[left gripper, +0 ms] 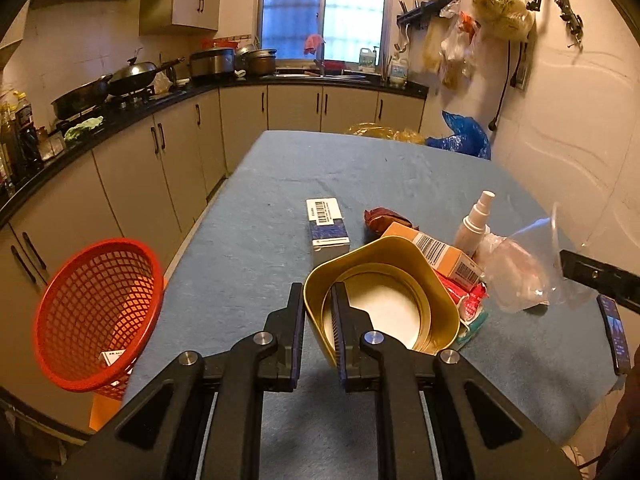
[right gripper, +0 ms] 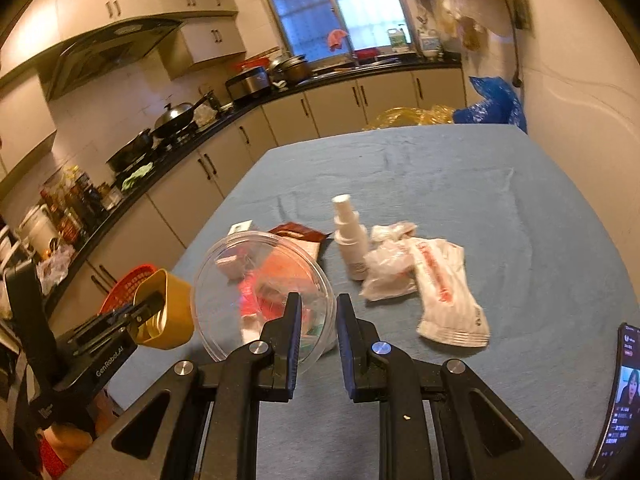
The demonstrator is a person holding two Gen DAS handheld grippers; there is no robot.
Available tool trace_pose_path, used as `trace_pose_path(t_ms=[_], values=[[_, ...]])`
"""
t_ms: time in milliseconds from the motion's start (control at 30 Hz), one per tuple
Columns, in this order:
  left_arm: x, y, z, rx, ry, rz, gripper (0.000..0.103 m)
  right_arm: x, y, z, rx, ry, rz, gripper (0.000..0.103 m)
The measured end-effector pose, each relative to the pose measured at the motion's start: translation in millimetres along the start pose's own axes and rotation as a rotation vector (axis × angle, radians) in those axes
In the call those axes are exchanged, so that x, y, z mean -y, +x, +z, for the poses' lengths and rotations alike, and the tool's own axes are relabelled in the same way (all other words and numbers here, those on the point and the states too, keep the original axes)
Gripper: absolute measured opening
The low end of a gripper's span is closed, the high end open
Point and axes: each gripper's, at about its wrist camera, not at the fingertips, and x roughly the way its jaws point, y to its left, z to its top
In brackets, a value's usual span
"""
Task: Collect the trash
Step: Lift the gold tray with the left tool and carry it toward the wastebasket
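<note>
My left gripper (left gripper: 318, 294) is shut on the near wall of a gold tin (left gripper: 380, 256), held tilted above the blue tablecloth, its open side facing me. In the right wrist view the same tin (right gripper: 172, 312) hangs at the left in the left gripper (right gripper: 150, 306). My right gripper (right gripper: 319, 304) is shut on the rim of a clear round plastic container (right gripper: 256, 276), lifted off the cloth. The red mesh basket (left gripper: 96, 312) stands off the table's left edge with a small box inside.
On the table (left gripper: 240, 264) lie a blue barcode box (left gripper: 326, 224), an orange box (left gripper: 440, 252), a brown packet (right gripper: 298, 234), a white spray bottle (right gripper: 350, 236) and white plastic wrappers (right gripper: 440, 284). A phone (right gripper: 620, 400) lies at the right edge. Kitchen cabinets run along the left.
</note>
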Motion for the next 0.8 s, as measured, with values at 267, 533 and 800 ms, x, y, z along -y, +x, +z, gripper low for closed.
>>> trace_pose_path(t_ms=[267, 533, 800], values=[[-2.7, -6.5, -5.5, -0.002, -0.006, -0.001, 0.013, -8.5, 3.7, -5.1, -0.012, -0.015, 0.004, 0.019], [-0.1, -9.3, -5.0, 0.005, -0.006, -0.009, 0.013, -7.4, 2.3, -4.8, -0.008, -0.020, 0.002, 0.019], [-3.7, -13.3, -6.3, 0.012, -0.008, -0.003, 0.013, -8.9, 0.2, -7.7, -0.012, -0.020, 0.003, 0.019]])
